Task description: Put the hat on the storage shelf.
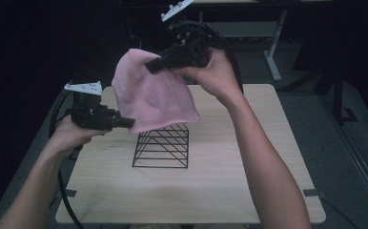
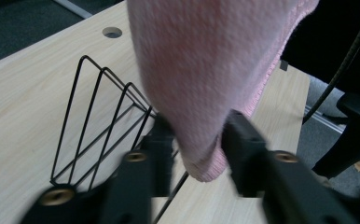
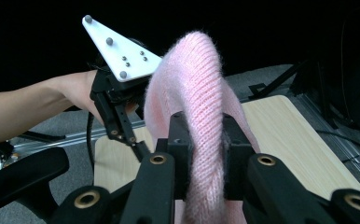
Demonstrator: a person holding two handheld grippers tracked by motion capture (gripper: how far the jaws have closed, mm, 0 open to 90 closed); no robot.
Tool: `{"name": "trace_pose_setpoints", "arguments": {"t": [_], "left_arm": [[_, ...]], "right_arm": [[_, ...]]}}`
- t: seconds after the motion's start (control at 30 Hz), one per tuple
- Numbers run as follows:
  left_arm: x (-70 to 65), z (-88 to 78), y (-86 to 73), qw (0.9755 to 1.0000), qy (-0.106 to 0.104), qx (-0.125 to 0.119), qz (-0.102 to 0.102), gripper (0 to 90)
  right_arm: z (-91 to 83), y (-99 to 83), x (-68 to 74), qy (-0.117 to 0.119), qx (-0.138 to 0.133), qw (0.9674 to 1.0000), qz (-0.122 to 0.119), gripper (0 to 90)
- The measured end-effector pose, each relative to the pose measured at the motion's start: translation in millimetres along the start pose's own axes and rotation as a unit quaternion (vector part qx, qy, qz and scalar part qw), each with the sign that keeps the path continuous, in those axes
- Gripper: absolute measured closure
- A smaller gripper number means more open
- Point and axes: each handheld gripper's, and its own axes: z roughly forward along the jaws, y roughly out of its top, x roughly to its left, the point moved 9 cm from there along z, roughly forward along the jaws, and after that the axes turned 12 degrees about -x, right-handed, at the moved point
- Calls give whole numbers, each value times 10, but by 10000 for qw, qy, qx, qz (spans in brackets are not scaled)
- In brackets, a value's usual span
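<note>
Work surface: light wooden table [image 1: 230, 191], rectangular with rounded corners; one round hole [image 2: 112, 32] near a far edge is seen in the left gripper view
Wire rack: black wire rack [image 1: 162, 147] stands on the table near its centre, made of triangular wire frames set in a row; its upper part is covered by the cloth in the high view
Cloth: pink knitted cloth [image 1: 151, 93], held in the air between the two grippers, above the rack and the table; its lower edge hangs over the rack top
Left gripper: left gripper [image 1: 125, 123] sits low at the table's left side, held in the person's left hand [image 1: 70, 133]; grey three-cornered plate on top
Left gripper jaws: pressed against both sides of a lower corner of the cloth; in the left gripper view a folded hem [image 2: 206, 168] hangs down between them, pinched
Right gripper: right gripper [image 1: 152, 67] is raised high above the table's far side, held in the person's right hand [image 1: 215, 71]
Right gripper jaws: closed on a ribbed fold [image 3: 206, 140] of the cloth's upper edge; the fold bulges up and arches over the jaws in the right gripper view
Cables: a black cable [image 1: 65, 195] trails from the left gripper past the table's near left edge
</note>
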Motion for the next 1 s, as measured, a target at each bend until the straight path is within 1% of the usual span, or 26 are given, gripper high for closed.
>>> {"name": "trace_pose_setpoints", "arguments": {"t": [0.07, 0.1, 0.17, 0.2, 0.23, 0.33, 0.37, 0.4, 0.43, 0.47, 0.5, 0.57, 0.6, 0.63, 0.67, 0.73, 0.77, 0.87, 0.93, 1.0], "left_arm": [[-2, -3, -7, 10000, -24, 13, 33, 785], [0, -6, -16, 10000, -15, 32, 73, 785], [14, -15, -40, 9999, 16, 100, 96, 827], [20, -18, -57, 9999, 18, 134, 95, 827], [35, -24, -92, 9998, 47, 188, 47, 830], [54, -19, -131, 9997, 50, 237, 31, 833], [84, -2, -165, 9996, 110, 251, 23, 833], [84, -2, -165, 9996, 110, 251, 23, 833], [121, 26, -196, 9995, 130, 273, -1, 833], [121, 26, -196, 9995, 130, 273, -1, 834], [134, 44, -210, 9994, 145, 296, -38, 834], [163, 105, -234, 9990, 207, 385, 12, 834], [163, 105, -234, 9990, 207, 385, 12, 834], [164, 153, -244, 9987, 217, 445, 75, 834], [164, 153, -244, 9987, 217, 445, 75, 833], [158, 196, -252, 9986, 208, 485, 101, 833], [160, 211, -254, 9984, 225, 504, 144, 833], [155, 250, -269, 9980, 271, 538, 206, 833], [155, 278, -306, 9978, 265, 580, 205, 833], [166, 292, -337, 9976, 282, 623, 144, 832]], "right_arm": [[11, 0, 2, 4, -4, 10000, -8, 778], [20, -3, 8, 16, 2, 10000, 1, 778], [52, -34, 8, 50, -9, 10000, -23, 778], [52, -34, 8, 50, -9, 10000, -23, 778], [74, -69, 0, 65, -13, 10000, 24, 778], [98, -119, -24, 72, 6, 10000, 67, 777], [122, -172, -52, 80, 19, 9999, 124, 777], [131, -201, -81, 75, 31, 9999, 97, 777], [139, -224, -95, 80, 25, 9998, 165, 777], [139, -224, -95, 80, 25, 9998, 165, 777], [144, -253, -129, 67, 23, 9998, 169, 777], [142, -339, -188, 67, 22, 9995, 305, 777], [142, -339, -188, 67, 22, 9995, 305, 777], [129, -397, -239, 87, -3, 9994, 337, 777], [129, -397, -239, 87, -3, 9994, 337, 777], [90, -470, -289, 100, -65, 9989, 455, 776], [76, -493, -296, 113, -71, 9987, 499, 777], [46, -539, -307, 118, -109, 9985, 515, 776], [13, -608, -317, 144, -146, 9983, 554, 776], [5, -658, -324, 159, -120, 9982, 566, 776]]}}
